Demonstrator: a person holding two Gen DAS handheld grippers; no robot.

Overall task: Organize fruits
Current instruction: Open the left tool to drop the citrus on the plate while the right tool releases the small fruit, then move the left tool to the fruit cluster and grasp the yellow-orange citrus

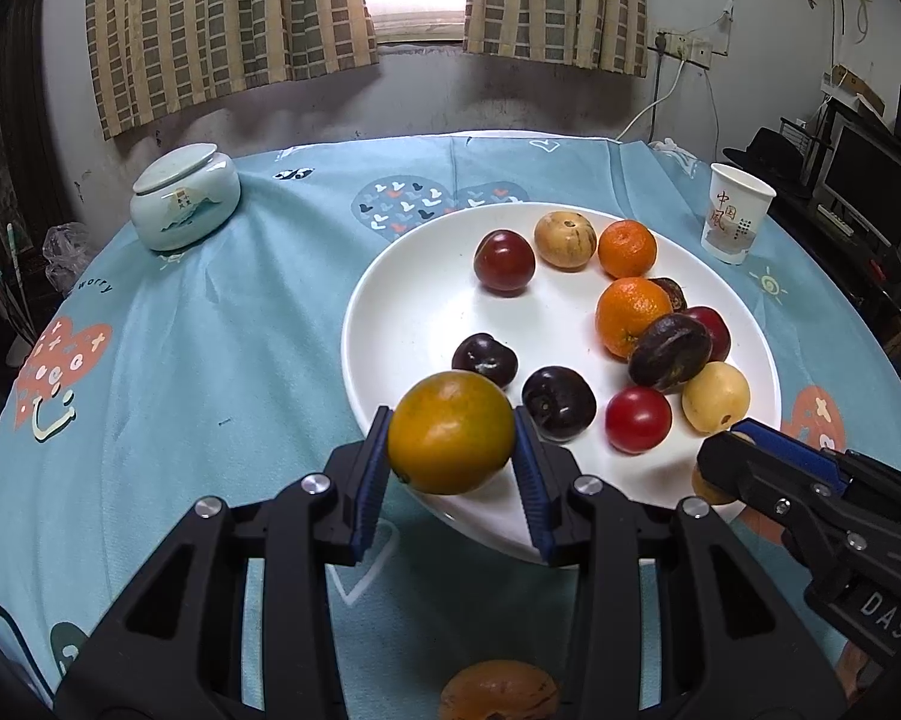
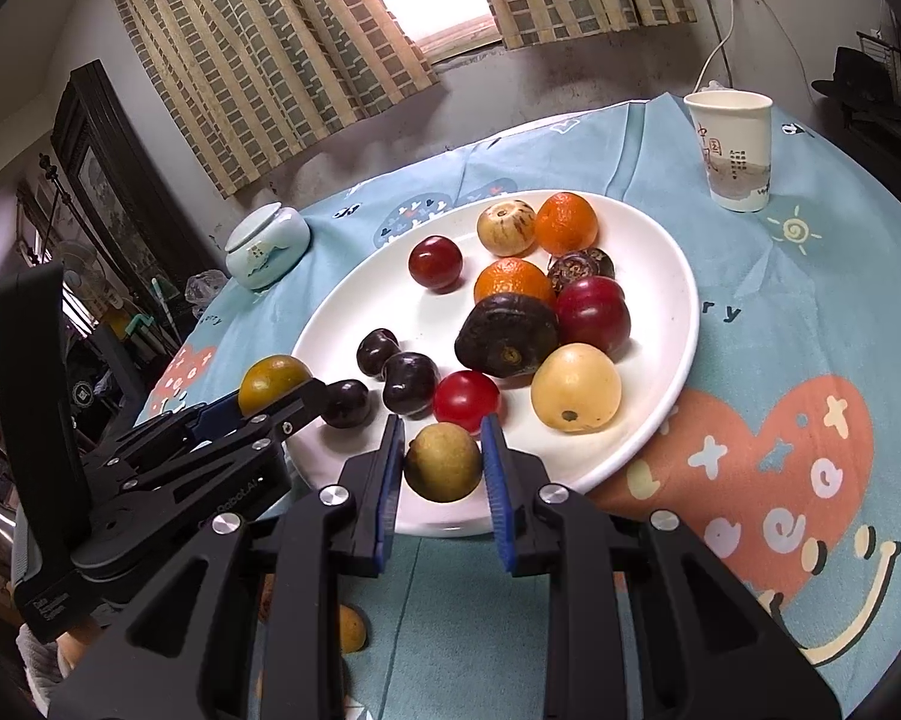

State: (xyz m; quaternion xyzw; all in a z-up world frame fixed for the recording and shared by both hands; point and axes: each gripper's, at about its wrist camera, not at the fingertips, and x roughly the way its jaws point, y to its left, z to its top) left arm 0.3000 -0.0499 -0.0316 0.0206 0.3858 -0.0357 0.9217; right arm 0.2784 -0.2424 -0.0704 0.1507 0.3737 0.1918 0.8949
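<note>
My left gripper point(image 1: 450, 427) is shut on a round yellow-orange citrus point(image 1: 450, 450), held just over the near left rim of a white plate point(image 1: 402, 276). My right gripper point(image 2: 442, 450) is shut on a small yellow-green fruit point(image 2: 441, 471) above the plate's near rim point(image 2: 660, 312). The plate holds several fruits: oranges, red and dark plums, a cherry tomato point(image 2: 466, 401), pale yellow fruits. In the right wrist view the left gripper point(image 2: 321, 389) shows at the left with the citrus point(image 2: 270, 381). In the left wrist view the right gripper point(image 1: 727, 441) shows at the right, its fruit mostly hidden.
The round table has a light blue printed cloth. A lidded pale ceramic jar point(image 1: 186, 204) stands at the far left and a paper cup point(image 1: 735, 213) at the far right. A brownish fruit point(image 1: 498, 693) lies on the cloth under my left gripper.
</note>
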